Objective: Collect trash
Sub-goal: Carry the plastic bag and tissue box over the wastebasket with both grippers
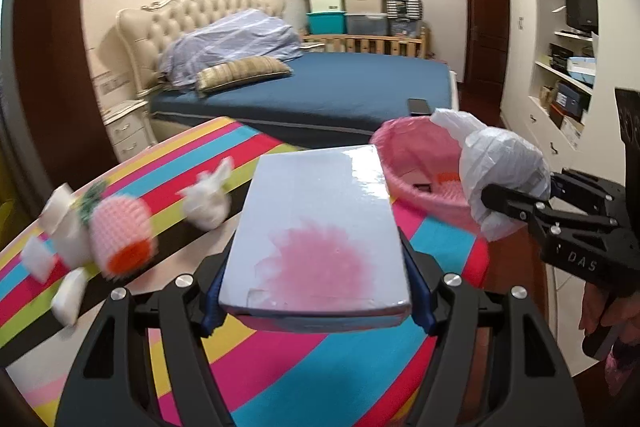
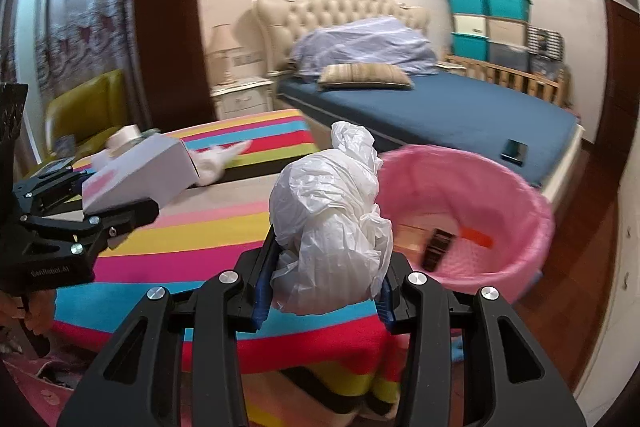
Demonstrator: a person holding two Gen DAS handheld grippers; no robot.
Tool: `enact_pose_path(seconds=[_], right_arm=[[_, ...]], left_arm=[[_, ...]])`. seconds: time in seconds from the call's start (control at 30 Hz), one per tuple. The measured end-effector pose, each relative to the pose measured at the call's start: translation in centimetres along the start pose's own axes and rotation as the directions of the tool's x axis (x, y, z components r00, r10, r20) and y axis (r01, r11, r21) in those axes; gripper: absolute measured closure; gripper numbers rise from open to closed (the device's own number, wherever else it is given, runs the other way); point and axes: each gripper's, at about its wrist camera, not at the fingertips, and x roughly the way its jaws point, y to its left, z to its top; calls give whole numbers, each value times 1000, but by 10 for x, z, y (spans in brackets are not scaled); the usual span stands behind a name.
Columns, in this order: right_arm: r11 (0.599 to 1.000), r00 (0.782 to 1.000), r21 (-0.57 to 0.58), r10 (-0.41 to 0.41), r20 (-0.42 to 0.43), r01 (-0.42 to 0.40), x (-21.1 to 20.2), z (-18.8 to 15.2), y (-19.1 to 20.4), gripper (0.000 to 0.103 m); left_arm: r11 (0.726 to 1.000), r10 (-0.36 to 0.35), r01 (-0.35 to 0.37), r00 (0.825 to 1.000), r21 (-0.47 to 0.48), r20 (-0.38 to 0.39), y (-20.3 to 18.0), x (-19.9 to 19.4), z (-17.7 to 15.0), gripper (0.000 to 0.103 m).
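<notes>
My left gripper [image 1: 316, 311] is shut on a white box with a pink stain [image 1: 316, 227], held above the striped table; the same box [image 2: 140, 171] shows at the left of the right wrist view. My right gripper [image 2: 324, 297] is shut on a crumpled white plastic bag [image 2: 332, 227], which also appears at the right in the left wrist view as the bag [image 1: 508, 171]. A pink bin [image 2: 500, 187] lined with a pink bag stands just right of the table; some trash lies inside it. The bin [image 1: 416, 163] is beyond the box in the left wrist view.
On the striped tablecloth [image 1: 320, 367] lie a knotted white bag [image 1: 208, 195], a pink knitted toy [image 1: 120, 235] and white scraps [image 1: 68, 291]. A bed with a blue sheet [image 2: 440, 107] lies behind, a phone [image 2: 515, 151] on it. Shelves [image 1: 568, 67] line the right wall.
</notes>
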Motion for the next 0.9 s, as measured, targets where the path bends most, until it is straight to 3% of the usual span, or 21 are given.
enact_pose_path(seconds=[0.33, 0.9], right_arm=[[994, 996, 52, -94, -6, 94, 15, 6, -67, 62], [990, 992, 55, -129, -3, 129, 50, 29, -136, 59]], left_arm=[[991, -131, 131, 991, 9, 5, -41, 69, 50, 35], [981, -196, 196, 981, 12, -6, -93, 155, 95, 35]])
